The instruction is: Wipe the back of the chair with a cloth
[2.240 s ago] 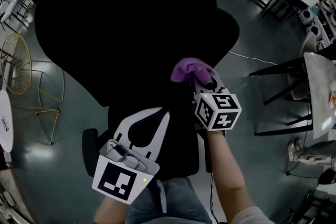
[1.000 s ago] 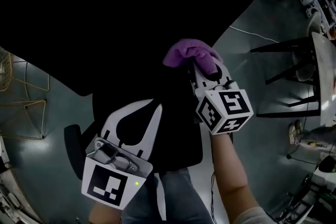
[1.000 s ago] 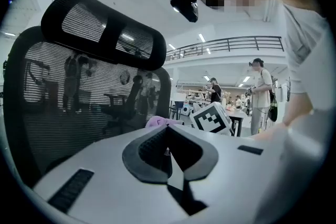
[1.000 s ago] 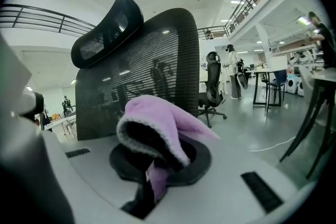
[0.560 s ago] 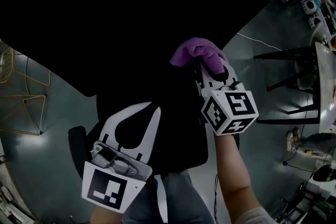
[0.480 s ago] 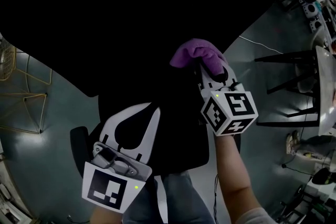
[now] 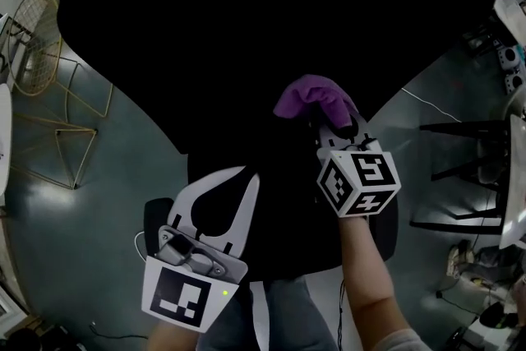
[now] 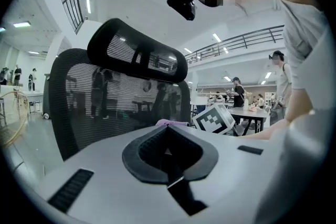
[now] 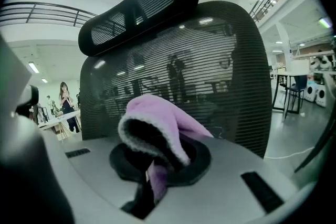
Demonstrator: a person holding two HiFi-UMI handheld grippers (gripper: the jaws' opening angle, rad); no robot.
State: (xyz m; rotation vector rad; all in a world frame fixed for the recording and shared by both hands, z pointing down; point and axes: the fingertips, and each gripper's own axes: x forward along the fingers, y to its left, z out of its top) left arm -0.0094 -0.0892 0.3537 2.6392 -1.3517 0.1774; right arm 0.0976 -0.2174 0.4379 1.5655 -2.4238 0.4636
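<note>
Evidently the purple cloth [image 7: 312, 97] is pinched in the right gripper [image 7: 337, 127], near the office chair's mesh back [image 9: 173, 71]; whether they touch, I can't tell. At the cloth's seven o'clock, the left gripper [image 7: 223, 181] idles, jaws together and empty. The wiping stroke seems to be in hand. Next, probably, a pressed sweep across the mesh.

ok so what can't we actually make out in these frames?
- Whether the cloth touches the chair back: in the head view it is too dark to tell contact from a gap.
- Tips of the right tongs: in the right gripper view the cloth covers them.
- Surface state of the chair back: in the head view it is one black mass, and in both gripper views the mesh is too fine to judge.
</note>
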